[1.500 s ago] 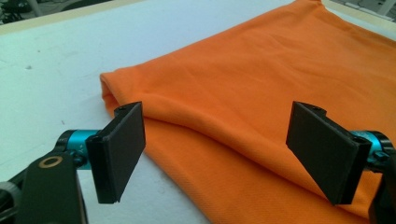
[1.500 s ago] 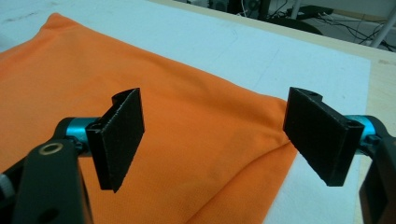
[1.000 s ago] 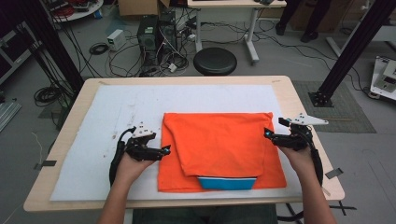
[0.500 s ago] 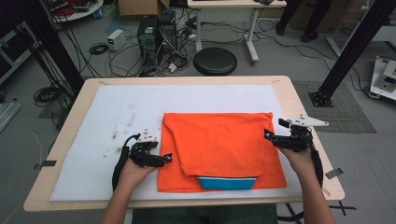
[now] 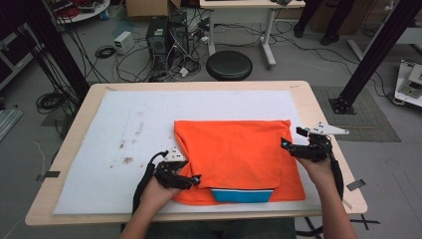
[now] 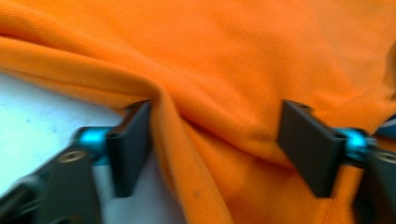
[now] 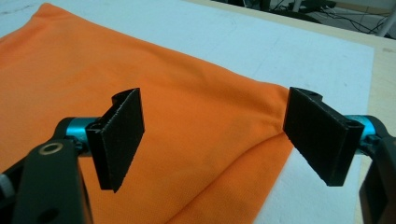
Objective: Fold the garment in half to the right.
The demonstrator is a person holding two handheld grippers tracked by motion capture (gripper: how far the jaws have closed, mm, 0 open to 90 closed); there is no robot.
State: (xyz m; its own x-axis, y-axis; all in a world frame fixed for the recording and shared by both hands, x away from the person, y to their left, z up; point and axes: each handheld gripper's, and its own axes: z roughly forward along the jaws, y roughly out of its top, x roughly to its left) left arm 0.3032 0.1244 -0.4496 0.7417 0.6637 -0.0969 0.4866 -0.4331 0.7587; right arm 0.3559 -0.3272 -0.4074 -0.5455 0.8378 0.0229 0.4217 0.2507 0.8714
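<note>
The left claw (image 5: 195, 178) has slid in from the bare mat on the left onto the near-left edge of the orange garment (image 5: 239, 154). Its jaws have just been closing and now straddle a raised ridge of cloth, as the left gripper view (image 6: 215, 140) shows; the pads (image 6: 133, 140) stand spread on either side of the fold and do not yet pinch it. I judge this to be the start of a grasp for the next fold.

The right claw (image 5: 284, 145) has kept its place at the garment's right edge, jaws spread wide above the fabric, holding nothing.

The garment lies folded flat on the white mat (image 5: 124, 129) that covers the worktop (image 5: 308, 94), right of centre and towards the near edge. Its long axis runs left to right; a blue band (image 5: 241, 195) shows from under the fold at the near side, facing the person.
</note>
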